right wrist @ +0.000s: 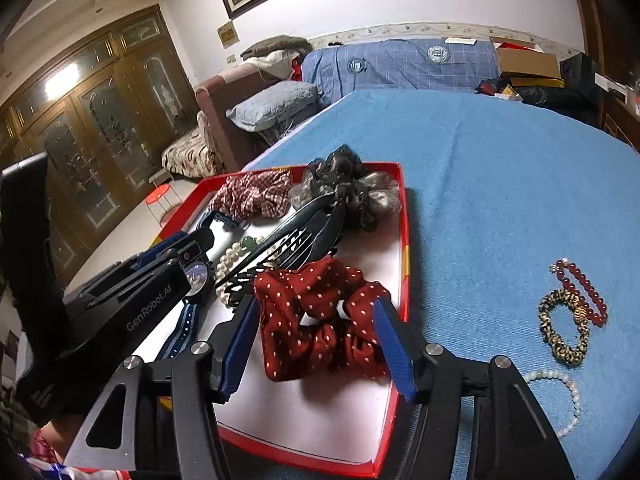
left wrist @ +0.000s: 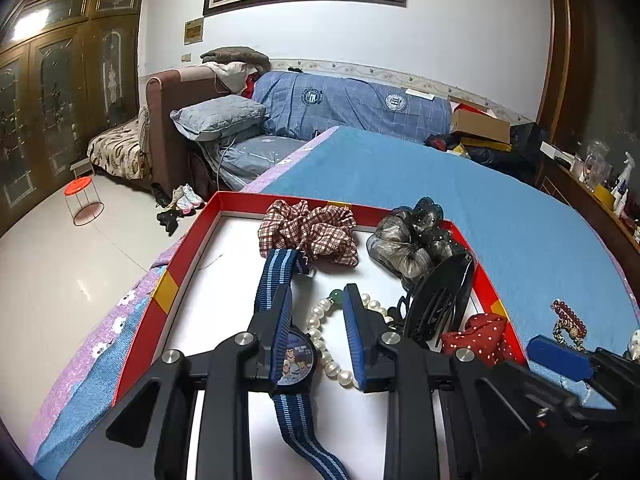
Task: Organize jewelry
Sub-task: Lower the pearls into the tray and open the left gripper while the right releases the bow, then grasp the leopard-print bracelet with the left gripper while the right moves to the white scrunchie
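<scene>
Hand-held grippers, left and right, hover spread above red box.

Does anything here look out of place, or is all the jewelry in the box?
Three pieces lie outside the red box, loose on the blue bedspread to its right: a red bead bracelet, a leopard-print scrunchie overlapping it, and a pearl bracelet. Everything else sits inside.

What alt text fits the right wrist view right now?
The open right gripper straddles a red polka-dot scrunchie lying in a red-rimmed tray on a blue bedspread. Three bracelets lie outside the tray to the right.
</scene>
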{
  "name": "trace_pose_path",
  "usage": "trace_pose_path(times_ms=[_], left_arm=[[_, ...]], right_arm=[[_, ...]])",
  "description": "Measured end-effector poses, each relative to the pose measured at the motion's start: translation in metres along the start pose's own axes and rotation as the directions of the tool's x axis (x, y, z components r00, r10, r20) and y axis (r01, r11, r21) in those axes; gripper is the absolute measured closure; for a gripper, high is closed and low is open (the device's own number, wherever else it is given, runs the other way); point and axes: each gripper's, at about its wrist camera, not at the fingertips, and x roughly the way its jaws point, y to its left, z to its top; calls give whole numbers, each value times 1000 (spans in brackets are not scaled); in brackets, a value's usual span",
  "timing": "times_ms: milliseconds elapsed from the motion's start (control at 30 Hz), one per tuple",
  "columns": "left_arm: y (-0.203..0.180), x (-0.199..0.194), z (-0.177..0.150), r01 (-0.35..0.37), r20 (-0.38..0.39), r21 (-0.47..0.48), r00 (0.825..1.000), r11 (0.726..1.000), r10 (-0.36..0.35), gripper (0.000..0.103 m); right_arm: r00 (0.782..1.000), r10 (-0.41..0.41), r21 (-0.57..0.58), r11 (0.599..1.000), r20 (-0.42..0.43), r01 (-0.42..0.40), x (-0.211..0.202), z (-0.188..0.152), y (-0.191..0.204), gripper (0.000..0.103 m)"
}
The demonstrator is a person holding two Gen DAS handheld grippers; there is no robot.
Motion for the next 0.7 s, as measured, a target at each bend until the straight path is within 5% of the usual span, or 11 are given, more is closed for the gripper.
trace_pose_path(times_ms=[700], left_arm=[[-17, -26, 1, 69, 80, 42, 994, 997, -72, 73]], right_arm=[[990, -47, 202, 979, 136, 18, -70, -12, -82, 39]])
